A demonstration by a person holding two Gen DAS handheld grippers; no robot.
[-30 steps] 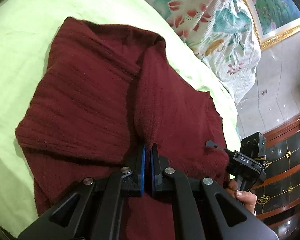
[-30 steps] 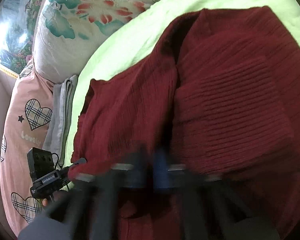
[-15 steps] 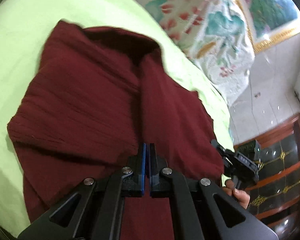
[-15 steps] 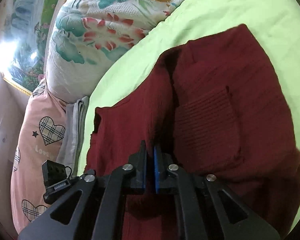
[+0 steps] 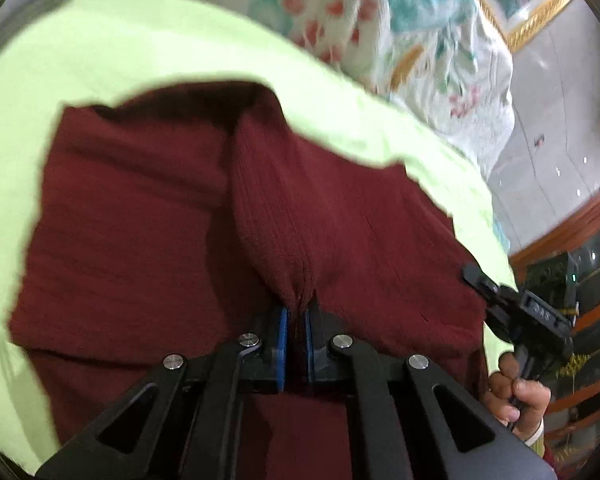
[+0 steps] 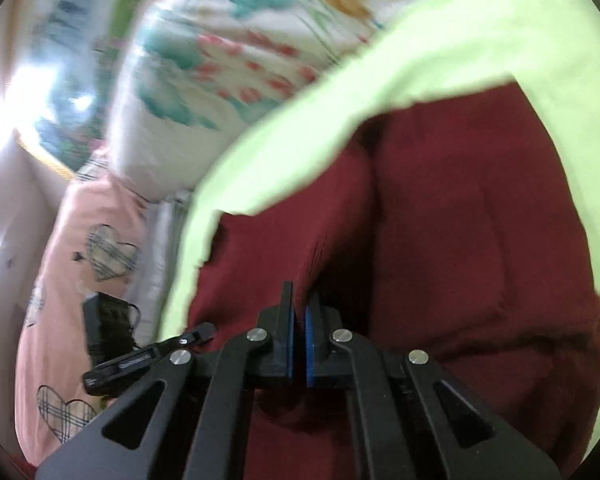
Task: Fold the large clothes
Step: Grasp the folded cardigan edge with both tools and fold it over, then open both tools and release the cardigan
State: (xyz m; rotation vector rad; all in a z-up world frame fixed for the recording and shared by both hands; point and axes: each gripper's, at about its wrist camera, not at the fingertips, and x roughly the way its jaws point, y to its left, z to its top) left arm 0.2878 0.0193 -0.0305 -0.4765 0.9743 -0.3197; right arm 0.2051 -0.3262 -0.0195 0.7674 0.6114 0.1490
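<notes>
A dark red ribbed knit garment (image 5: 140,220) lies partly folded on a light green bed sheet (image 5: 100,60). My left gripper (image 5: 296,316) pinches a raised fold of its near edge between blue pads; the jaws are opening slightly with cloth still between them. My right gripper (image 6: 299,300) pinches another peak of the garment (image 6: 480,220), its jaws closing on the cloth. The right gripper (image 5: 516,308) and the hand (image 5: 516,396) holding it show at the garment's right edge. In the right wrist view the left gripper (image 6: 148,356) shows at lower left.
A floral quilt (image 5: 420,40) is piled beyond the sheet. A pink heart-print pillow (image 6: 80,240) and folded grey cloth (image 6: 160,240) lie beside the bed's edge. A gilt-framed picture (image 5: 540,8) and a wooden cabinet (image 5: 580,240) stand past the bed.
Both grippers have risen with the cloth's near edge pinched, pulling it into peaks. The garment's far edge has drawn closer, baring more green sheet beyond it.
</notes>
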